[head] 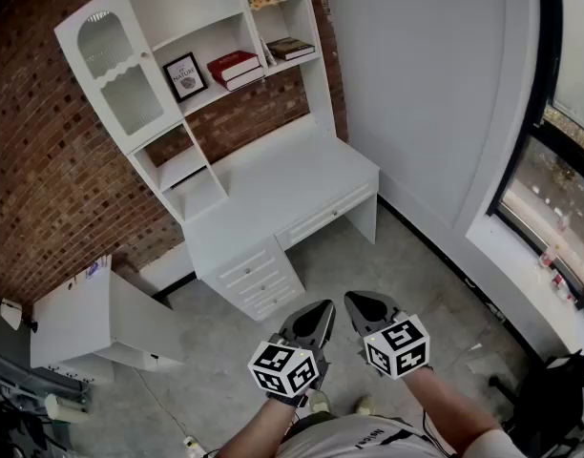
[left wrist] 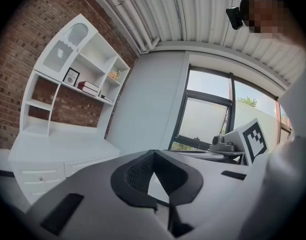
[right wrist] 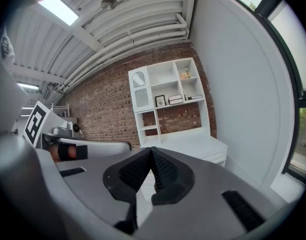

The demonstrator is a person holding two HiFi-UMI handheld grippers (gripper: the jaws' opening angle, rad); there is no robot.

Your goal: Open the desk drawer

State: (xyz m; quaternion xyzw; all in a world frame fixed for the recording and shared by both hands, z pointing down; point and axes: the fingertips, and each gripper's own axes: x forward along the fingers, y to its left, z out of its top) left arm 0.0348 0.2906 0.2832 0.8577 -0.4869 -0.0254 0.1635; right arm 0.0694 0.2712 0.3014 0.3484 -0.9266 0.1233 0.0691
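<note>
A red brick wall (head: pixel 44 160) meets a white wall (head: pixel 426 84); grey floor (head: pixel 397 275), daylit window (head: pixel 559 179).

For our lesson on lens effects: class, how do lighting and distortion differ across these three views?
Head view: even daylight, sharp, the white desk leaning from wide-angle stretch. Left gripper view: fisheye with dark corners, bright window. Right gripper view: same round vignette, ceiling lamp blown out top left.
</note>
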